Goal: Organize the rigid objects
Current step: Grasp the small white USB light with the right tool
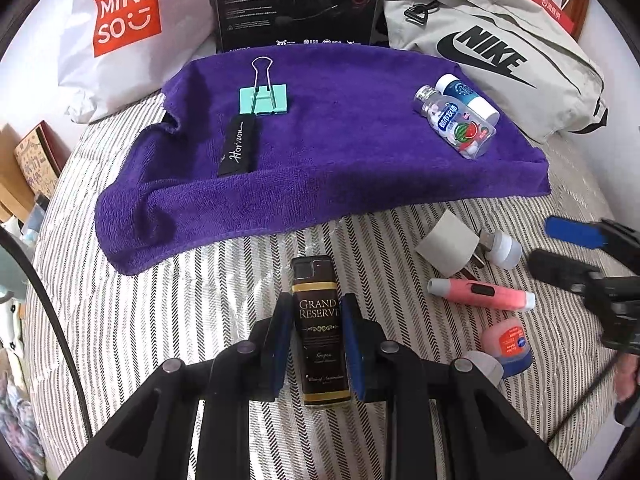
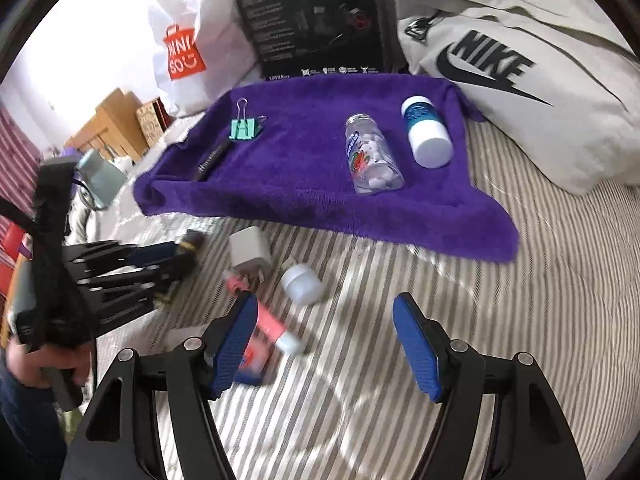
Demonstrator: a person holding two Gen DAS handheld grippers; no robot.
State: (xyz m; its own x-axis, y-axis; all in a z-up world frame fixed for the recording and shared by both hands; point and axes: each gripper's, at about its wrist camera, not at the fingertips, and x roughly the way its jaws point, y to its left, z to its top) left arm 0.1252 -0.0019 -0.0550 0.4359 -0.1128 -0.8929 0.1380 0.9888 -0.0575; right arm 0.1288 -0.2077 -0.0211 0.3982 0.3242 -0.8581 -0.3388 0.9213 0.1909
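Your left gripper (image 1: 316,340) is clamped on the dark lighter (image 1: 319,330) lying on the striped sheet (image 1: 224,288), so lift it straight and set it flat on the purple towel (image 1: 320,152), while your right gripper (image 2: 326,344) hangs open, empty, by the pink tube (image 2: 266,320).
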